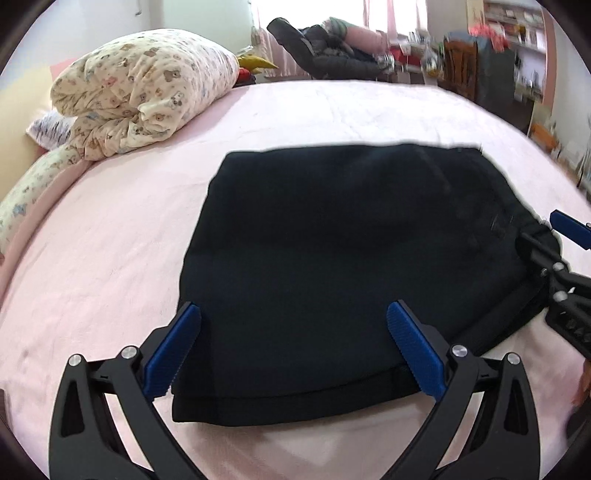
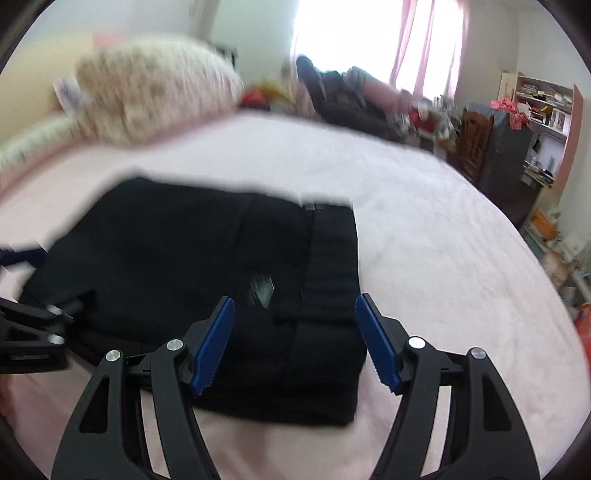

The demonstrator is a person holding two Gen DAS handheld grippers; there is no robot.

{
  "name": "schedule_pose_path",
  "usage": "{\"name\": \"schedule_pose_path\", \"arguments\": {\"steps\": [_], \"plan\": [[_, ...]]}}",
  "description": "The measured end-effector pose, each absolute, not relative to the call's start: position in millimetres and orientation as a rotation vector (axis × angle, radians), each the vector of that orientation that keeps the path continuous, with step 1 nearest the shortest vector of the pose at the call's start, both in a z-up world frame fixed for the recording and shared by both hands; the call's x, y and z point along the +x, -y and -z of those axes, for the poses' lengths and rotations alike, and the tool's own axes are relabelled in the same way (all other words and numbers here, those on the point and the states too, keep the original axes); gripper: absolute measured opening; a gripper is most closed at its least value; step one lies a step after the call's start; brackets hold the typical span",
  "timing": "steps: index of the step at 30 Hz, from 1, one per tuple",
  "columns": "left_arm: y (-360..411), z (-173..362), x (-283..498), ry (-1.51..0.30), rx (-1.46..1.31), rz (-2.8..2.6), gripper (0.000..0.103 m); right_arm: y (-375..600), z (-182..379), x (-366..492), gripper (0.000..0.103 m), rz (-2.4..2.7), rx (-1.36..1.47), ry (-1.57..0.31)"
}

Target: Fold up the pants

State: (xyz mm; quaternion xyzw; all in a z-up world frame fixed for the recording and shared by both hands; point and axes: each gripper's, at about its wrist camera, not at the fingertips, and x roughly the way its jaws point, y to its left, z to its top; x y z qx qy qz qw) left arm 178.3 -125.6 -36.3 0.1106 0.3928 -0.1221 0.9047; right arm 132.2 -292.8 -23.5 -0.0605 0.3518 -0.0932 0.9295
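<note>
We see the folded black pants (image 1: 325,266) flat on the pink bed (image 1: 110,258), a rolled quilt (image 1: 147,88) well beyond; our left gripper (image 1: 293,325) and right gripper (image 2: 295,317) spread wide, pinching nothing.

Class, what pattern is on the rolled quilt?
Cream quilt with small teddy-bear prints; clearest in the left wrist view.

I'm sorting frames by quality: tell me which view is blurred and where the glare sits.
Right wrist view: motion-smeared, the pants edge and quilt soft, the window blown out white. Left wrist view: mostly sharp, the quilt print readable; both bend the bed outline.
</note>
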Motion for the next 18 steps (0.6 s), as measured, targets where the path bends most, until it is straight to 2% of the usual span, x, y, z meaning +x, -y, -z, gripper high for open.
{"name": "schedule_pose_path", "arguments": {"steps": [1,7,12,15,18], "plan": [[126.8,38.8,178.4,-0.826,0.23,0.253,0.101,291.1,33.3,137.5,0.07,0.2,-0.147,-0.776],[118.5,50.0,189.5,-0.881,0.164,0.276,0.101,282.6,40.7,141.5,0.071,0.242,-0.207,-0.789],[113.4,43.8,185.4,-0.861,0.132,0.293,0.101,287.8,38.0,141.8,0.071,0.217,-0.173,-0.78],[94.3,25.4,165.2,-0.787,0.063,0.289,0.101,302.3,18.2,122.6,0.072,0.179,-0.087,-0.723],[76.6,6.6,142.7,-0.69,0.049,0.263,0.101,316.4,-4.0,92.2,0.083,0.195,-0.013,-0.621]]}}
